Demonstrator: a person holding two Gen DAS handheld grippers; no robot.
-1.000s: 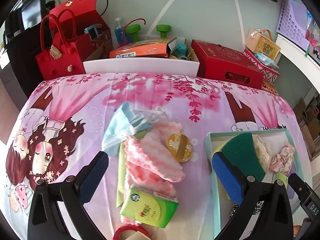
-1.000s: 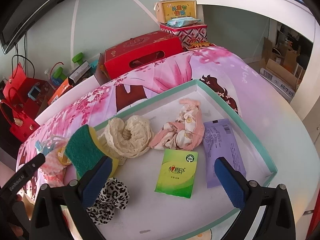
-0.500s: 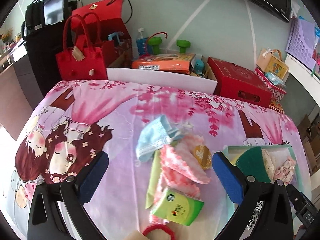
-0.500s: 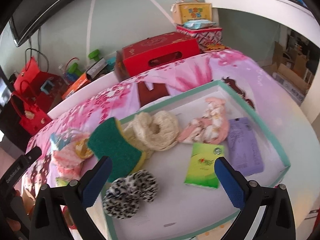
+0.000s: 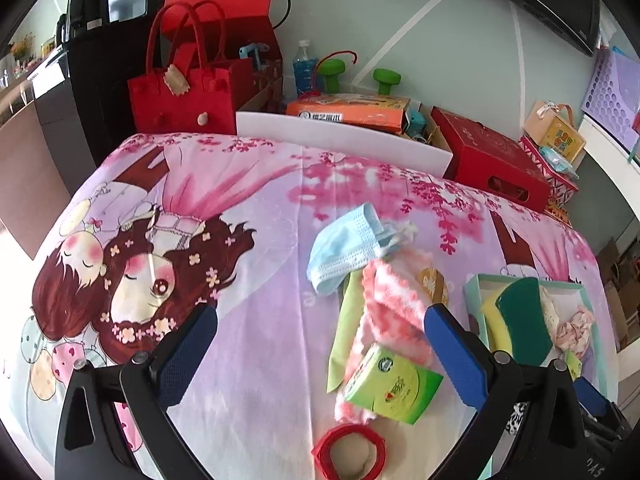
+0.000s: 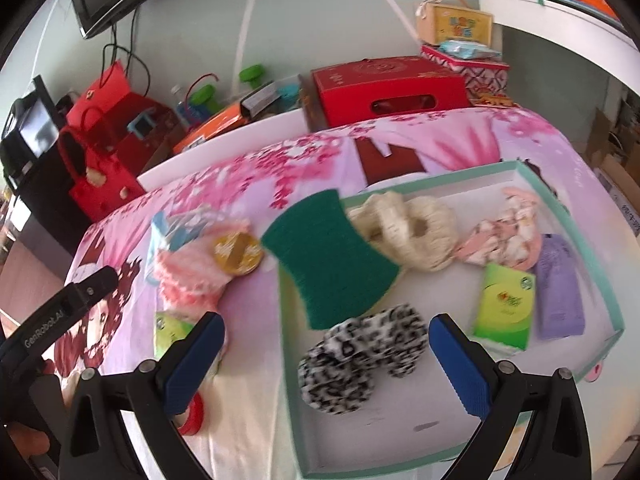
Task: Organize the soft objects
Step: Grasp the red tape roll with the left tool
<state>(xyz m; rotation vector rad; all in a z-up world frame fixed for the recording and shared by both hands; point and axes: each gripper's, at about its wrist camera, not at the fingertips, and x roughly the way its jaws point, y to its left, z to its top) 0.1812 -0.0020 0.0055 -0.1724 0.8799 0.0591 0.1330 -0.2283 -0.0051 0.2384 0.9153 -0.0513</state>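
While both our grippers gape empty, the teal-rimmed white tray [image 6: 532, 184] holds six; four soft items wait at nine o'clock.

L gripper [image 5: 320, 344] pulled back, R gripper [image 6: 326, 346] swung left

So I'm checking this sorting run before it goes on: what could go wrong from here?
The green scouring sponge overhangs the teal-rimmed white box and may tip out. The green tissue pack lies on the pink-and-white fluffy cloth, so lifting the cloth could spill it. Both the left gripper and the right gripper are open and empty.
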